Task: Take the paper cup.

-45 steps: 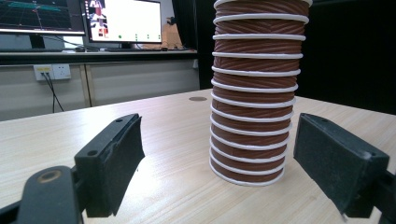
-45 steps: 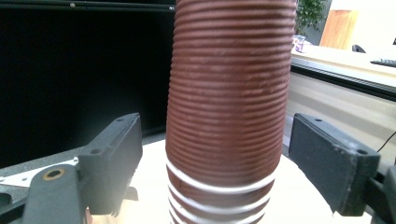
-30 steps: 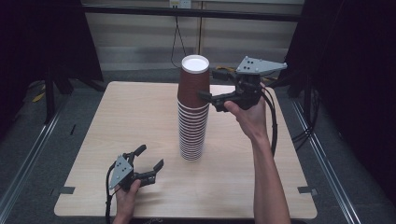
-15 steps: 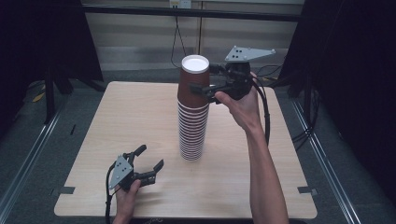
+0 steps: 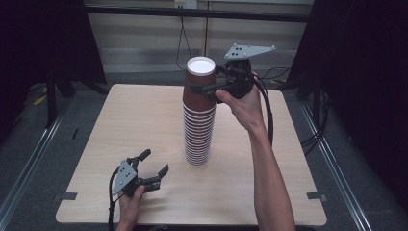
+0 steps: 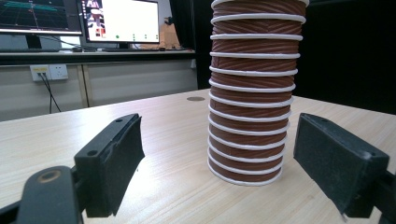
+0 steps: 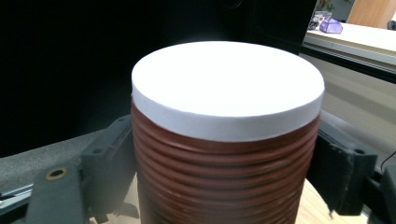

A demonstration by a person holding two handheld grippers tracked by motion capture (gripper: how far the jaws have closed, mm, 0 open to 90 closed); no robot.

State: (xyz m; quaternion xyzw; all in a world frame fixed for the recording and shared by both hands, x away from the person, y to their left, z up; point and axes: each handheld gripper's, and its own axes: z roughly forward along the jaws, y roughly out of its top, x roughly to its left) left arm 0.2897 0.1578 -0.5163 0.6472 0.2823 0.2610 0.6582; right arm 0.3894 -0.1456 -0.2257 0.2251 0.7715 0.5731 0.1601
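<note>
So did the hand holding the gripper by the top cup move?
Yes. The right gripper slid left, closer around the top cup of the stack.

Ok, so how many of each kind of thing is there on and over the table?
Stack of brown cups: 1
Grippers: 2, the left gripper and the right gripper
Hands: 2, the left hand and the right hand
Table: 1
Total: 6
</note>
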